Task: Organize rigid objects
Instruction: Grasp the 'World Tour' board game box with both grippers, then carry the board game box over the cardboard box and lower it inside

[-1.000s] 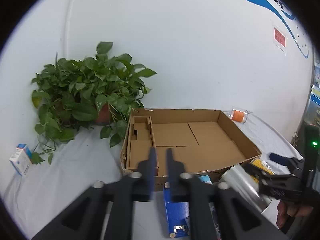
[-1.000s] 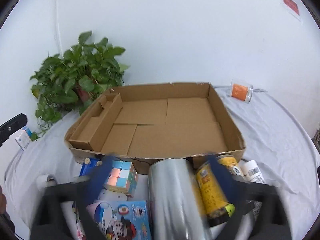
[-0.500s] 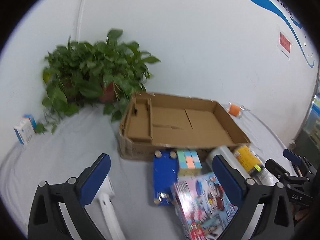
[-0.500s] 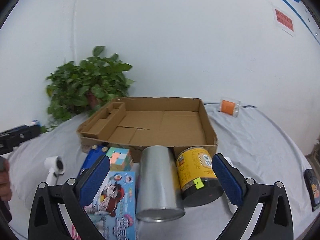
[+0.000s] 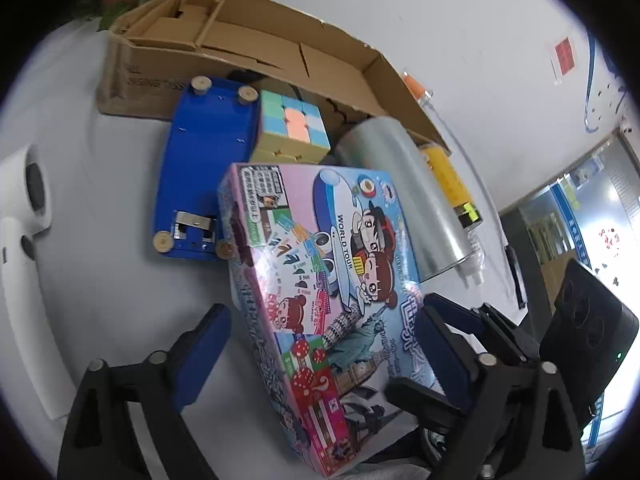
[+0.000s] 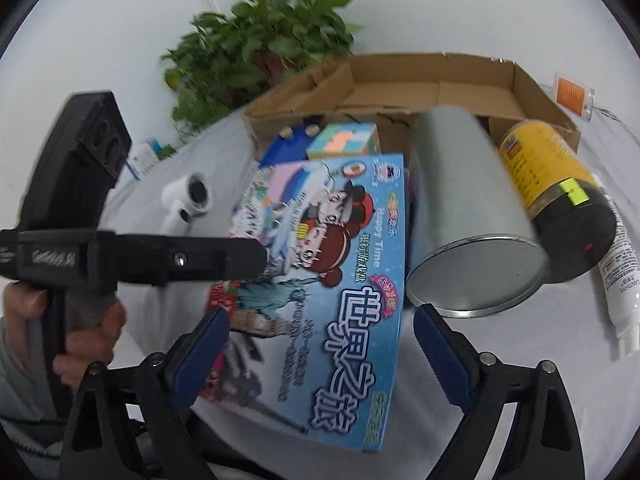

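Both our grippers have dropped to the colourful cartoon board-game box (image 5: 320, 300), frame centre: left gripper (image 5: 324, 356) and right gripper (image 6: 320, 354) have just narrowed, straddling it without gripping. The shallow brown cardboard tray (image 5: 240, 52) waits empty above.

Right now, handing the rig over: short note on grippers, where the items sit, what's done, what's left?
Left gripper: open, astride the game box, pads not pressing; jaws just closing in.
Right gripper: open around the same box's near end, also just closing.
Cardboard tray: empty.
In front of the tray on the cloth: game box, puzzle cube, blue board, silver can, yellow jar, white tube. White handheld device lies off to the left.
Done: nothing packed.
Left: grip the box, then move everything into the tray.
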